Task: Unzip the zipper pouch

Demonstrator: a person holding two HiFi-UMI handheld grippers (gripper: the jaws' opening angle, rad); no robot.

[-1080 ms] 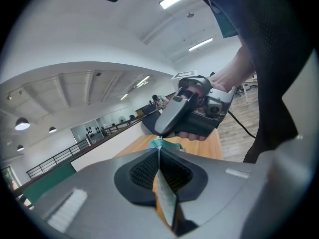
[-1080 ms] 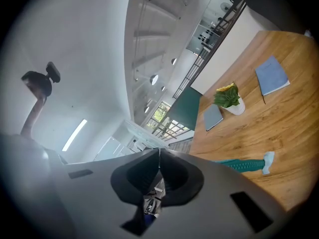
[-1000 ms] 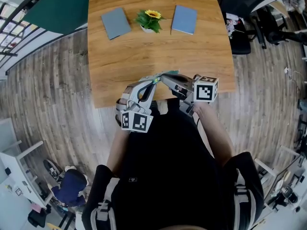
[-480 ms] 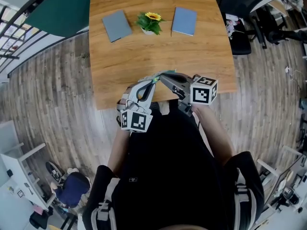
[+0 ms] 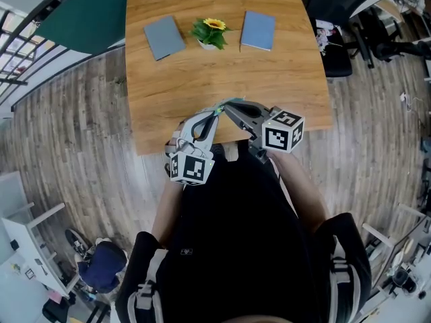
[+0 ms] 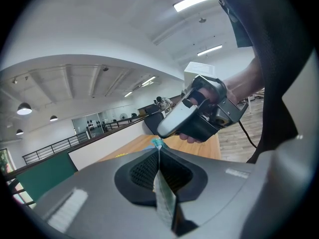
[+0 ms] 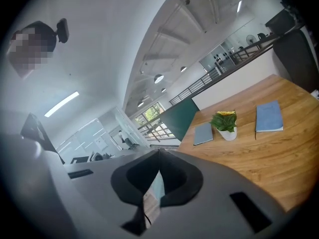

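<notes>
While both pairs of jaws are pressed together on it, the thin, flat, pale zipper pouch (image 5: 219, 109) with a teal corner hangs in the air between the two tools. It is just above the near edge of the light-brown wooden table (image 5: 202, 66). The grey left gripper (image 6: 158, 151) pinches one edge of the pouch, which stands edge-on between its ribbed black pads. The grey right gripper (image 7: 159, 154) is clamped on another thin pale strip of it; whether that strip is the slider tab I cannot tell.

To pull well, I judge the left grip should anchor the fabric firmly. The right should draw straight along the zipper line, keeping the pouch taut and untwisted so the slider does not snag. A slip from either thin pinch seems the main risk.

No brand or word can be read. The pouch's print is too small, and the slate-grey notebook (image 5: 163, 34) and the blue notebook (image 5: 259, 28) show plain covers. The left white cube (image 5: 192, 169) and the right white cube (image 5: 283, 133) bear only black square patterns.
</notes>
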